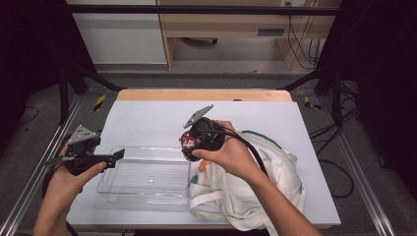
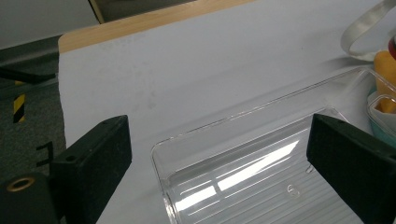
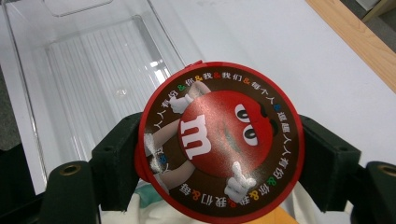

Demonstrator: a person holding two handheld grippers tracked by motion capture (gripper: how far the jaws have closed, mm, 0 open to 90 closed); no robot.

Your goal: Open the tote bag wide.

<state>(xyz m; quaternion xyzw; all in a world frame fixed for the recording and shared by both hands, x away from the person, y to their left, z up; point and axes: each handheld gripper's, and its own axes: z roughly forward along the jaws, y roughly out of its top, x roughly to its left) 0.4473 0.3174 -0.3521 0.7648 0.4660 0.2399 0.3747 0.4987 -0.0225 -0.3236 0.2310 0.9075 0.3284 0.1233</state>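
A round red candy can (image 3: 219, 154), its lid printed with a red cartoon figure, sits between the jaws of my right gripper (image 3: 219, 133), which is shut on its sides. In the high view that gripper (image 1: 191, 142) holds the can (image 1: 186, 142) above the right end of a clear plastic tray (image 1: 147, 148), just over the edge of a white cloth bag (image 1: 255, 187). My left gripper (image 1: 118, 155) stands open at the tray's left end, and its jaws frame a corner of the tray (image 2: 233, 116) with nothing between them.
The tray and bag lie on a white mat (image 1: 147, 118) over a wooden table (image 1: 201, 95). In the left gripper view a bag strap (image 2: 364, 28) and an orange item (image 2: 385, 70) lie beyond the tray. Metal frame rails run along both table sides.
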